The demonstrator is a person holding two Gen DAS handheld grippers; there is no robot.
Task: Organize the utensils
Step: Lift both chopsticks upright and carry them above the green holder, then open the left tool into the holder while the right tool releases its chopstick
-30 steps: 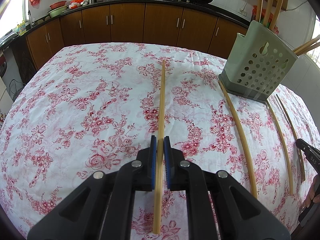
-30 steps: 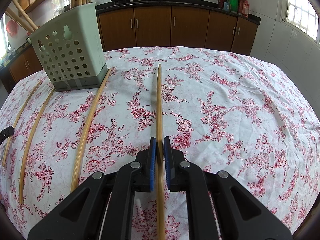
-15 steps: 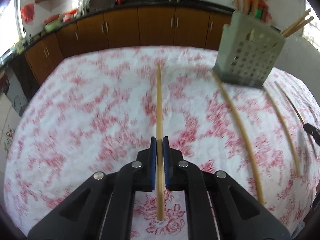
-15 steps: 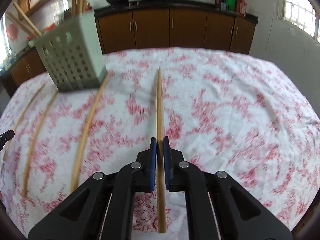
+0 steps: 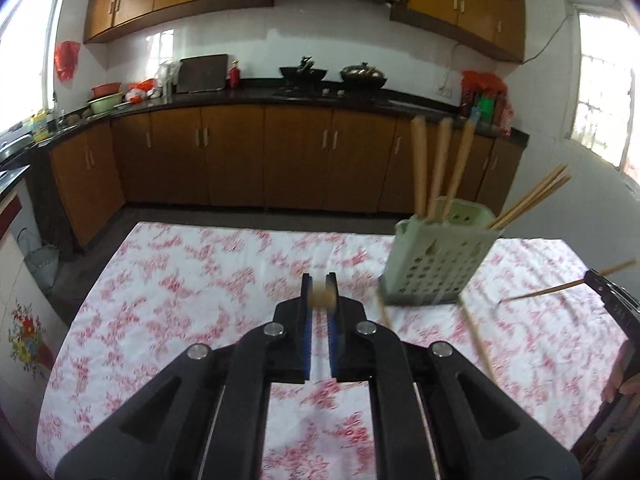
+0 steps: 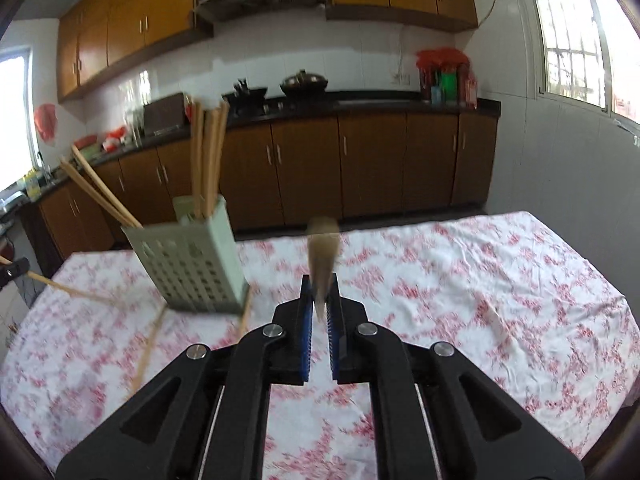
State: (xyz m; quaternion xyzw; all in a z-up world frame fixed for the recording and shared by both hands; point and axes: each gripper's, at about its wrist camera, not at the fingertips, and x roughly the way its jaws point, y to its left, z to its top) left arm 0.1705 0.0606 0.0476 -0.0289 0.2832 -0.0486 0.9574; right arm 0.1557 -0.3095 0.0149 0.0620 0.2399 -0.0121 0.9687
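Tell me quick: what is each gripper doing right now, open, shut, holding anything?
Left gripper: shut on a chopstick, seen end-on and blurred.
Right gripper: shut on another chopstick, also blurred.

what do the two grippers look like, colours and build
Both match: the left gripper and right gripper have matte black plastic linkage arms with triangular cut-outs, round silver pivot bolts, and two flat black fingers lined with ribbed blue pads. No cables or markings show.
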